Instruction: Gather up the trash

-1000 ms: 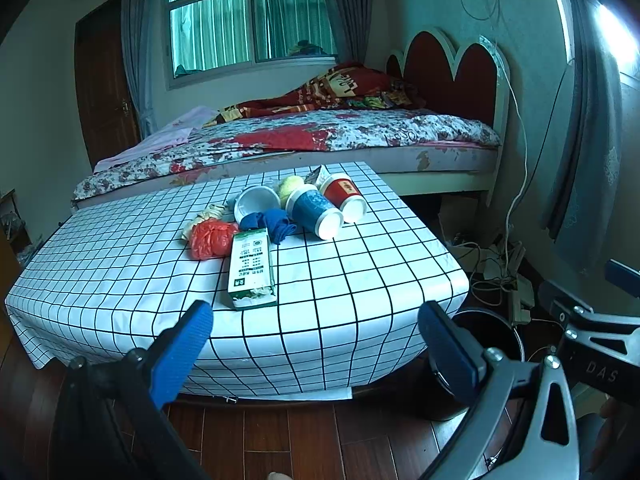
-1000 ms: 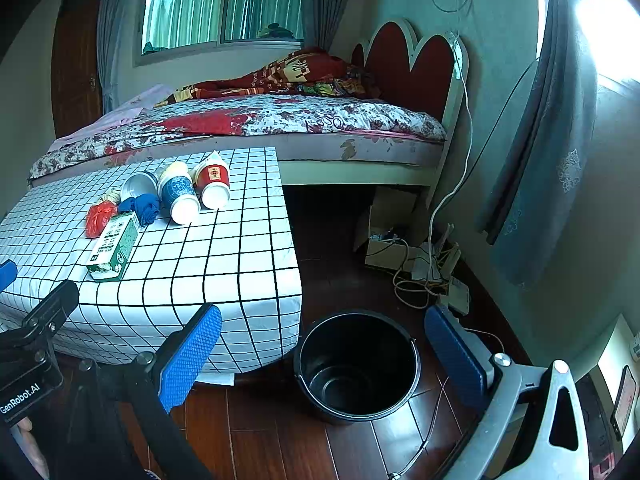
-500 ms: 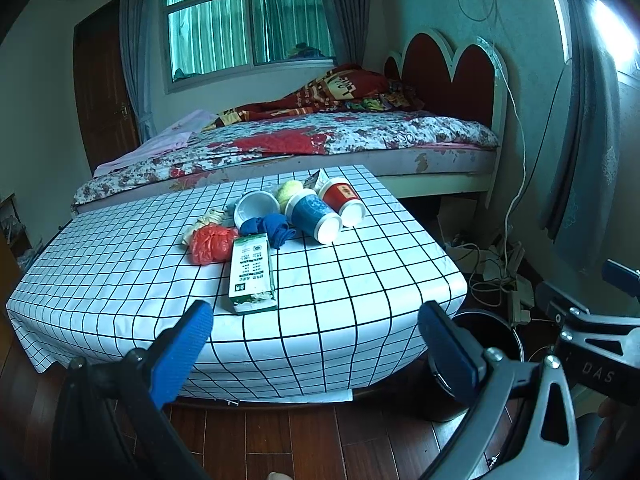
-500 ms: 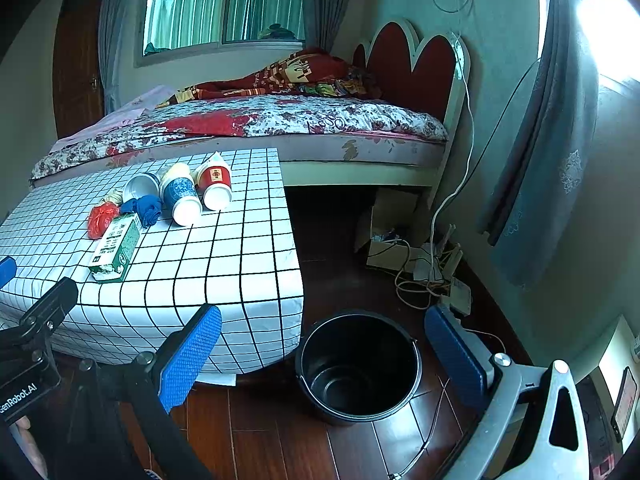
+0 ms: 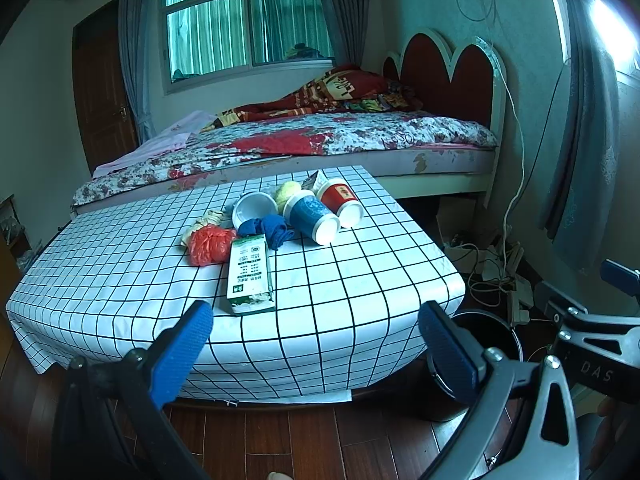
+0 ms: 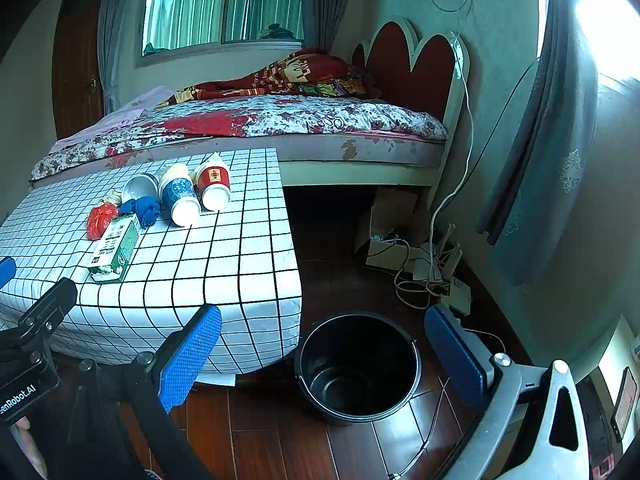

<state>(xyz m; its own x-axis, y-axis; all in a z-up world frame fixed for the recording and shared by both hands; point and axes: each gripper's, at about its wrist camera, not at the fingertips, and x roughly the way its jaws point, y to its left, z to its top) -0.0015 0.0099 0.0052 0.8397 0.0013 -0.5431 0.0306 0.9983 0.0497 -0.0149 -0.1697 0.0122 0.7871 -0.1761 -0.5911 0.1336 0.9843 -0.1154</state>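
So far nothing has been collected: your trash sits in a cluster on the checked table, and the black bucket stands empty on the floor just beside the table's corner, at about 5 o'clock from the pile in the right wrist view. Nearest you lies the green carton, flat, with the red plastic bag at its 10 o'clock and the blue cloth touching its far end; beyond them a blue cup and a red cup lie on their sides, with a white cup at their 9 o'clock. The main risk, as I judge it, is the crowding: reach for the carton carelessly and you may nudge the cloth or set the tipped cups rolling towards the edge. The bucket is low and partly tucked behind the tablecloth, so a release from too high or too early could miss it, and the cables on the floor at its 1 o'clock could snag. Your left gripper is spread wide, holding and touching nothing, short of the table's near edge. Your right gripper is equally wide, empty, above the bucket.
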